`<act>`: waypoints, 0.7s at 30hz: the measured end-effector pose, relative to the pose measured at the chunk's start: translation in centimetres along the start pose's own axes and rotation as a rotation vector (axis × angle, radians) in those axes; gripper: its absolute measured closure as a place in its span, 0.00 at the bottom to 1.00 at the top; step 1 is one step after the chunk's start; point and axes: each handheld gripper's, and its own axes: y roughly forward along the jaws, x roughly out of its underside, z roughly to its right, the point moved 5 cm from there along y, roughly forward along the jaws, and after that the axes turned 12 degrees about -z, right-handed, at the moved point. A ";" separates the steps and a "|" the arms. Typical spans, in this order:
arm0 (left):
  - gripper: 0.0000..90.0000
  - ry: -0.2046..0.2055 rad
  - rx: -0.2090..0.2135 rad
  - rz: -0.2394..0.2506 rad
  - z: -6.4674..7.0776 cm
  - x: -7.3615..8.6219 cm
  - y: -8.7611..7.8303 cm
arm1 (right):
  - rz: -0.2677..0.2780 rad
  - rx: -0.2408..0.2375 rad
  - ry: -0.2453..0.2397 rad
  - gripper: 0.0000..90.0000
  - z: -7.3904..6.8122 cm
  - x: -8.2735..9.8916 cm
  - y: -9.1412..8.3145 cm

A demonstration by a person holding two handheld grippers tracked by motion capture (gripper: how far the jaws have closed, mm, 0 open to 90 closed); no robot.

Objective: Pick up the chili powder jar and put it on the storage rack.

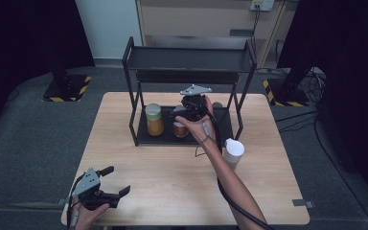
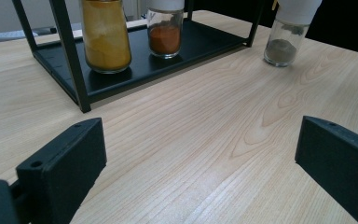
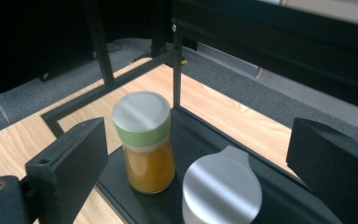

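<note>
2 jars (image 1: 180, 128) on rack (image 1: 220, 136) bottom shelf, 3rd jar (image 1: 233, 152) left on table; right gripper (image 1: 186, 112) wide open above, empty; left gripper (image 1: 115, 181) open, idle

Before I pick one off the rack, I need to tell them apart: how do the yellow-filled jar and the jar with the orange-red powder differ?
The yellow-filled jar is taller and wider than the orange-red powder jar. The yellow-filled jar is nearly full; the orange-red powder jar holds only a low layer. The yellow-filled jar has a green-banded lid, the orange-red powder jar a plain white one. Both are clear, upright, on the rack's bottom shelf.
</note>
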 end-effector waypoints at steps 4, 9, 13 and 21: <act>0.01 -0.004 0.001 0.002 0.0 0.0 0.0 | 0.017 -0.021 -0.009 0.07 0.0 -0.2 -1.4; 0.00 -0.003 0.000 0.000 0.0 0.0 0.0 | 0.020 -0.038 -0.036 0.07 -0.4 -0.6 -3.4; 0.00 -0.006 -0.002 0.000 0.0 0.0 0.0 | 0.030 -0.044 -0.065 0.07 -0.9 -0.6 -5.2; 0.00 -0.005 0.001 -0.002 0.0 0.0 0.1 | 0.053 -0.062 -0.106 0.07 -1.5 0.4 -8.0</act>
